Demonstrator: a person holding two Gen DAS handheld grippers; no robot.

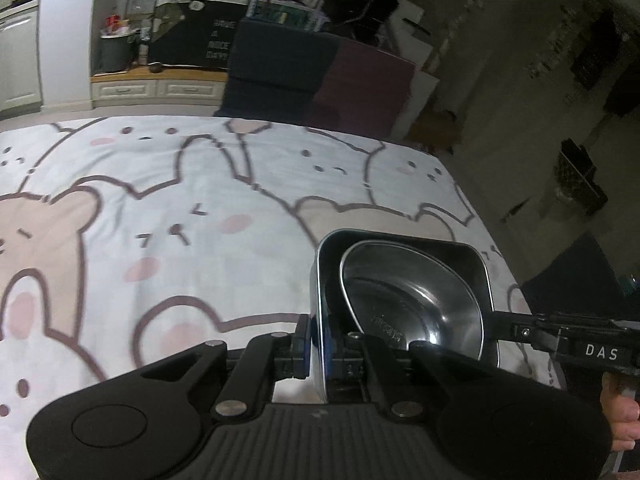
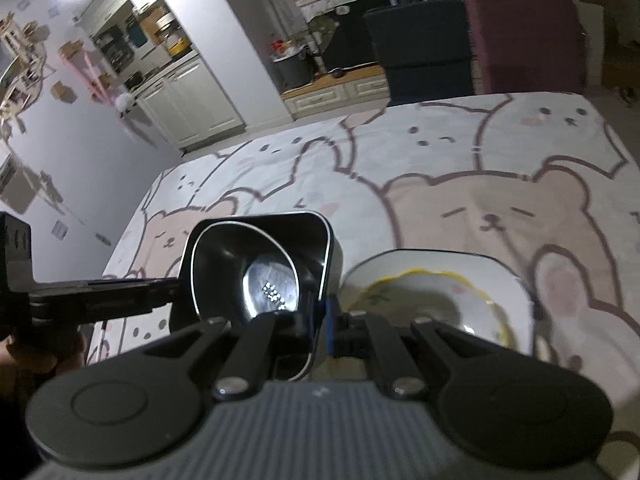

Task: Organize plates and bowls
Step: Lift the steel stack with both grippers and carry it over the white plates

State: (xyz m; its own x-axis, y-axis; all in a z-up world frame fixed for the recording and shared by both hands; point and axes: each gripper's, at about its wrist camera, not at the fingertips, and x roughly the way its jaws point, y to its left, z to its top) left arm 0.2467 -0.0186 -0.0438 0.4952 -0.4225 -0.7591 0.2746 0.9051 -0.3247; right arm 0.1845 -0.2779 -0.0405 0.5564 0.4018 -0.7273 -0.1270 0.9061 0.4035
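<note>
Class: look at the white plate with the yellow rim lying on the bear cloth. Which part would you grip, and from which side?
Grip the white plate by its thin raised rim, from the near edge beside the right gripper. It lies flat on the cloth, so only the rim offers a pinch; the square black bowl crowds its left.

A square metal container (image 1: 404,292) (image 2: 260,268), dark inside with a shiny rim, is held up above the bear-print cloth, gripped at two opposite walls. A round steel bowl (image 1: 412,300) (image 2: 272,284) sits tilted inside it. Just beside it on the cloth lies a white square plate (image 2: 440,276) carrying a yellow-rimmed dish (image 2: 424,296).
</note>
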